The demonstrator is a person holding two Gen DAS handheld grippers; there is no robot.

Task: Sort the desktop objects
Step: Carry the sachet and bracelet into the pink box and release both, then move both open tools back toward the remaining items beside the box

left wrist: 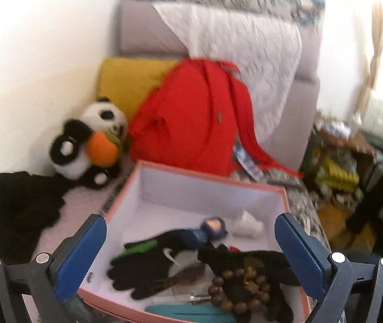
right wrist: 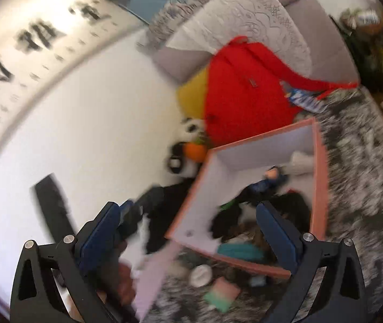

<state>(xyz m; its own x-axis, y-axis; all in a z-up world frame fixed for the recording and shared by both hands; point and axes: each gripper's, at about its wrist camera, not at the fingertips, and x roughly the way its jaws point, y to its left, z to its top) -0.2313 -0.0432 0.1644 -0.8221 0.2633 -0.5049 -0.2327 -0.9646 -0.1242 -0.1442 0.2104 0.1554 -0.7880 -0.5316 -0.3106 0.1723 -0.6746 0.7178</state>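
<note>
Both views are motion-blurred, so I read fine detail with caution. My landmark is the pink-rimmed box [left wrist: 285, 202], which sits on the patterned grey cover [right wrist: 358, 188]. My left gripper [left wrist: 191, 255] hangs above the near edge of the box with its jaws spread fully and nothing between the pads. My right gripper [right wrist: 188, 231] stands over the near left corner of the box, equally wide and empty.

Sorted so far, inside the box: black gloves [left wrist: 143, 269], a bead bracelet [left wrist: 240, 290], a small blue doll [left wrist: 213, 228], a white object [left wrist: 248, 223] toward the far right corner and a teal item [left wrist: 191, 316] at the near wall.

Risks, in my judgement: the bracelet lies on the glove fabric, so a careless grab could snag both. Loose items remain just outside the near wall, a white round piece [right wrist: 201, 274] and a pink-green pad [right wrist: 221, 293]; blur could cause a missed grasp.

Surroundings: panda plush [left wrist: 91, 140] and red bag [left wrist: 191, 118] crowd the far side of the box; black cloth [left wrist: 16, 210] lies left of it
</note>
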